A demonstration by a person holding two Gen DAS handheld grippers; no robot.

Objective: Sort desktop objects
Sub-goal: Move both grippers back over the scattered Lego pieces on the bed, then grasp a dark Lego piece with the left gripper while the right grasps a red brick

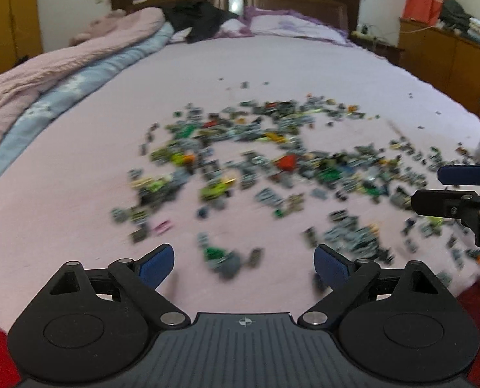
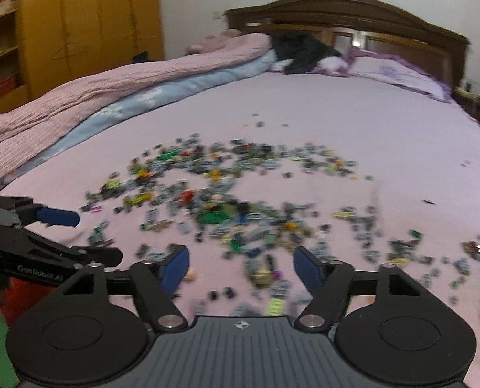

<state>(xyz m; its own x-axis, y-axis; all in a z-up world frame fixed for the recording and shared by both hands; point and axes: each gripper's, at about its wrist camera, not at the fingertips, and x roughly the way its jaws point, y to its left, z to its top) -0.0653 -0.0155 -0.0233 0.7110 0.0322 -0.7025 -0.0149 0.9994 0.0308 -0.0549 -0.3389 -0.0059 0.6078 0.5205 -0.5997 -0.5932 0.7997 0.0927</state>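
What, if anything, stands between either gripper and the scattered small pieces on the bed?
Nothing visible. The left gripper and right gripper both stand open above the scattered pieces on the pink sheet, with only air between.

The right tongs (image 2: 241, 266) hang over the near edge of a scatter of small toy bricks (image 2: 240, 207) on the pink bed sheet (image 2: 336, 113), jaws apart with nothing gripped between them. The left tongs (image 2: 88, 236) reach in beside them. Individual bricks are probably too blurred to sort out.
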